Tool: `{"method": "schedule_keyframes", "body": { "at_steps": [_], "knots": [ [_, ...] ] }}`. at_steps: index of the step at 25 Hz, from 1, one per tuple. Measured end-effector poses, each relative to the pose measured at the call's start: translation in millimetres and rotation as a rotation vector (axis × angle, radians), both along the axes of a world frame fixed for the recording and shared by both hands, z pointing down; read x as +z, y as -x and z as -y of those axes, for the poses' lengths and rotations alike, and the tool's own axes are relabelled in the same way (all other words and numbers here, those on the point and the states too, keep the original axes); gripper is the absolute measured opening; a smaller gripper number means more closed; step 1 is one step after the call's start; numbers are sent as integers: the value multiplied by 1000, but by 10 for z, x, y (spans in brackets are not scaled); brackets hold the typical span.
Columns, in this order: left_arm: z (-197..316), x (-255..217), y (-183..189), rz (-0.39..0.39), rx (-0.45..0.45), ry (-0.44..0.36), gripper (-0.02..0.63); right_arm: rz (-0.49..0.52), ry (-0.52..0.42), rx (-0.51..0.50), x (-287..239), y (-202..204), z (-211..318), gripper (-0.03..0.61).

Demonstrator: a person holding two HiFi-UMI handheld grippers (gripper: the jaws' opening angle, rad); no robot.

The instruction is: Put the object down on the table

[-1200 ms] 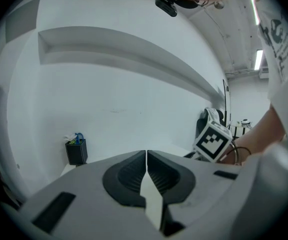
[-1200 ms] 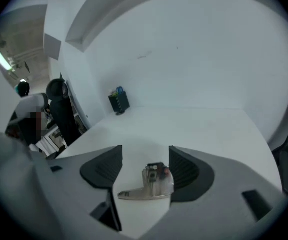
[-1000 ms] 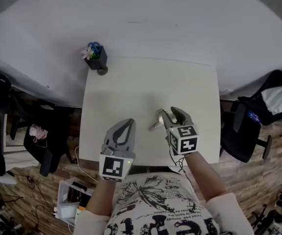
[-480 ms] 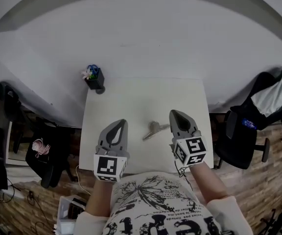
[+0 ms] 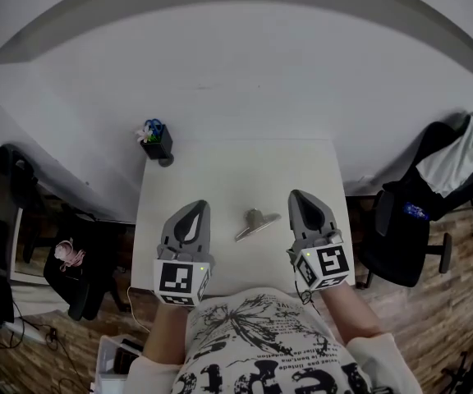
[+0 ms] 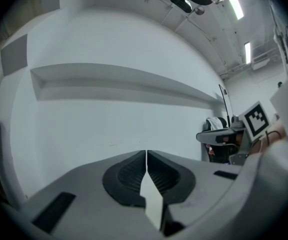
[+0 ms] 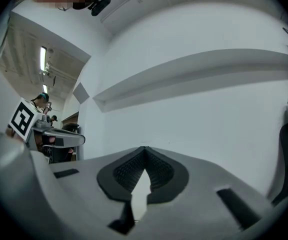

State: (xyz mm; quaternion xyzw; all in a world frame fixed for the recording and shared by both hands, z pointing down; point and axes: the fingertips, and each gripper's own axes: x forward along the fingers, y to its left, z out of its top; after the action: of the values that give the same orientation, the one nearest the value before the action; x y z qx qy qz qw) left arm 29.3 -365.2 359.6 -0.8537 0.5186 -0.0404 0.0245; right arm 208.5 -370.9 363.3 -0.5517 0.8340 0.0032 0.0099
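Note:
A small silver metal object [image 5: 255,223] lies flat on the white table [image 5: 220,171], between my two grippers and touching neither. My left gripper [image 5: 195,212] is at its left, jaws shut with nothing in them. My right gripper [image 5: 299,200] is at its right, also shut and empty. In the left gripper view the shut jaws [image 6: 146,156] point at a white wall, and the right gripper's marker cube [image 6: 258,118] shows at the far right. In the right gripper view the jaws [image 7: 144,152] meet at the tip, and the left gripper [image 7: 59,136] shows at the left.
A black pot with a blue and pink flower [image 5: 155,139] stands at the table's far left corner. Dark office chairs stand at the left [image 5: 23,195] and right [image 5: 421,212] of the table. A white wall lies beyond it.
My right gripper has let go of the silver object, drawn back to the right and shut empty. The object now lies on the table. The head view has shifted back.

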Motion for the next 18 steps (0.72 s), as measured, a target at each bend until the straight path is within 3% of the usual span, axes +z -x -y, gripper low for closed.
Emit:
{"method": "schedule_keyframes", "body": {
  "at_steps": [18],
  "knots": [
    [-45, 17, -100, -3, -3, 16, 12, -6, 65, -86, 168, 140, 43, -8]
  ]
}}
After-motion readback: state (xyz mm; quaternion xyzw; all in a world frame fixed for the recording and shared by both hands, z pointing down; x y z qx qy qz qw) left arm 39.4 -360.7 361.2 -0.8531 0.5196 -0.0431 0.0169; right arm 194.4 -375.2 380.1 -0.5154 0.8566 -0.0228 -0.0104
